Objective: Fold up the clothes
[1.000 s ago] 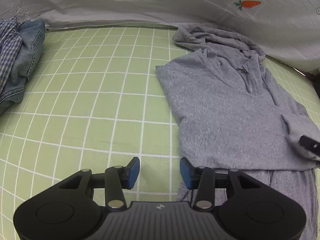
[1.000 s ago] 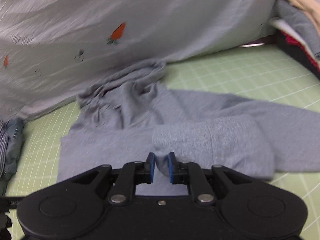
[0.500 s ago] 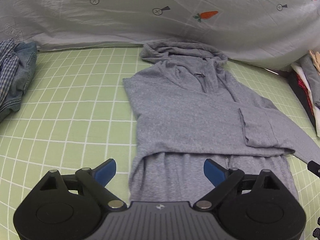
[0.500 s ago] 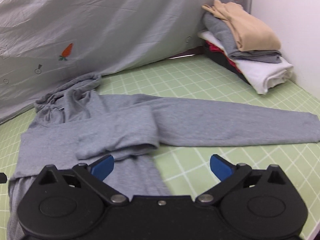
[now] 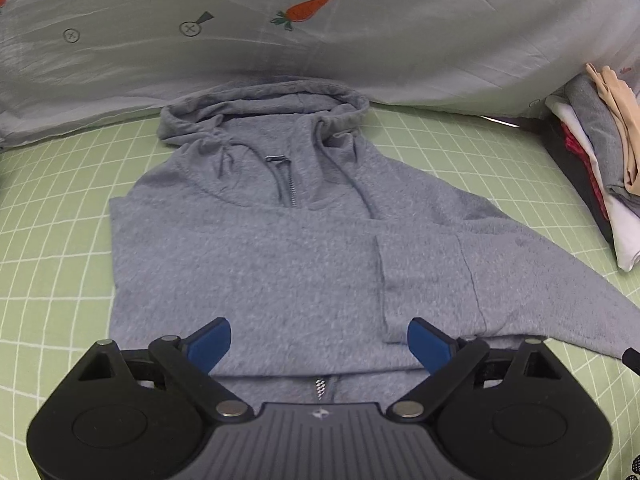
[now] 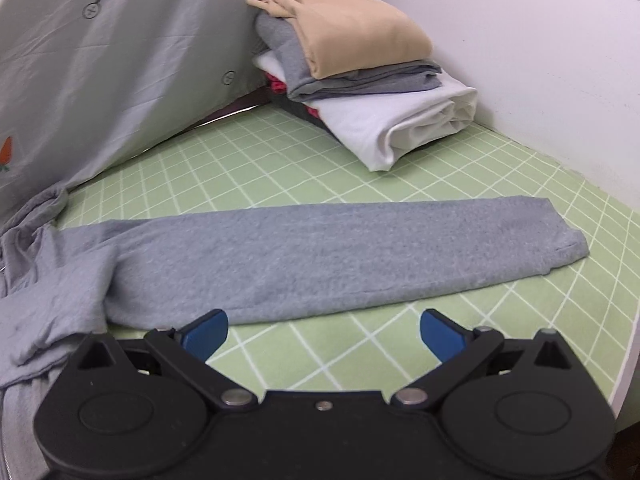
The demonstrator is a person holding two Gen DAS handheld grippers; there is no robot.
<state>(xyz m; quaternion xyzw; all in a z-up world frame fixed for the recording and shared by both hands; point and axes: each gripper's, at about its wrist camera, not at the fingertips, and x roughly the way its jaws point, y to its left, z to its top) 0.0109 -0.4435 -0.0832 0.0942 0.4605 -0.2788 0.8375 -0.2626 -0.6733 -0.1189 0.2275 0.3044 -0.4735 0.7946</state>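
A grey zip hoodie (image 5: 256,264) lies face up on the green grid mat (image 5: 52,216), hood toward the carrot-print sheet (image 5: 320,24), one sleeve folded across the chest with its cuff (image 5: 424,284) on the body. The other sleeve (image 6: 340,256) stretches flat across the mat toward the wall (image 6: 540,60), its cuff near the mat's edge.

The left gripper (image 5: 319,342) hovers over the lower chest, jaws spread wide and holding nothing. The right gripper (image 6: 323,334) hangs just short of the outstretched sleeve, likewise spread and empty.

The likely risk: a pinch mid-sleeve rather than at the cuff would let the free end trail and bunch when carried over, and a careless pass could drag the folded sleeve askew. The soft knit may also slip from a shallow grip.

Only the left view shows the hood, the zip (image 5: 289,188) and the folded sleeve squarely. Only the right view shows the full outstretched sleeve to its cuff, and the stack of folded clothes (image 6: 360,76) in full by the wall; the left view catches only that stack's edge.
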